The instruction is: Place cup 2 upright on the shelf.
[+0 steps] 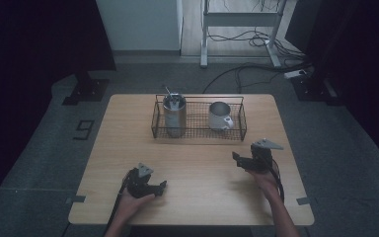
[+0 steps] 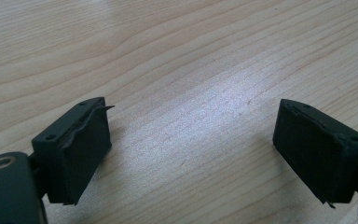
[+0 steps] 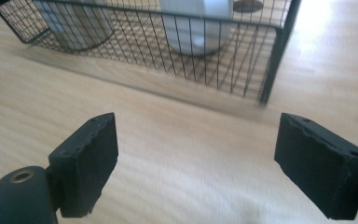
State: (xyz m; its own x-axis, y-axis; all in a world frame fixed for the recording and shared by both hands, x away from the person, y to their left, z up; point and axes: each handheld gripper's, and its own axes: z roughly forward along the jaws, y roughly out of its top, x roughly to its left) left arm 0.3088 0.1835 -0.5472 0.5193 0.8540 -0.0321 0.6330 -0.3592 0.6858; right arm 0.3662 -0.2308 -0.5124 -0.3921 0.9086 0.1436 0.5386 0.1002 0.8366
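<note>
Dim room, grey floor, light wooden table [image 1: 128,148] in the middle of it. Nearest, at about 7 o'clock on the tabletop, left gripper [image 1: 159,189] in the person's left hand [image 1: 131,201], low over bare wood, jaws spread wide with nothing between them; same wide gap over plain wood grain in the left gripper view [image 2: 191,140]. Over at roughly 4 o'clock, right gripper [image 1: 236,159] in the right hand [image 1: 266,180], also gaping wide and empty, pointed toward the middle of the table; in the right gripper view [image 3: 196,154] wide jaws again, aimed at the basket's near corner but well short of touching. Farther back, around 12 o'clock, black wire basket [image 1: 200,132] [image 3: 261,60]. Inside it, metal tumbler [image 1: 174,116] at the 9 o'clock end, upright, with something thin sticking out the top (can't tell what), and white mug [image 1: 220,116] toward the 3 o'clock end, handle facing front. Beyond the table: cables and a metal stand [image 1: 242,29] on the floor.
</note>
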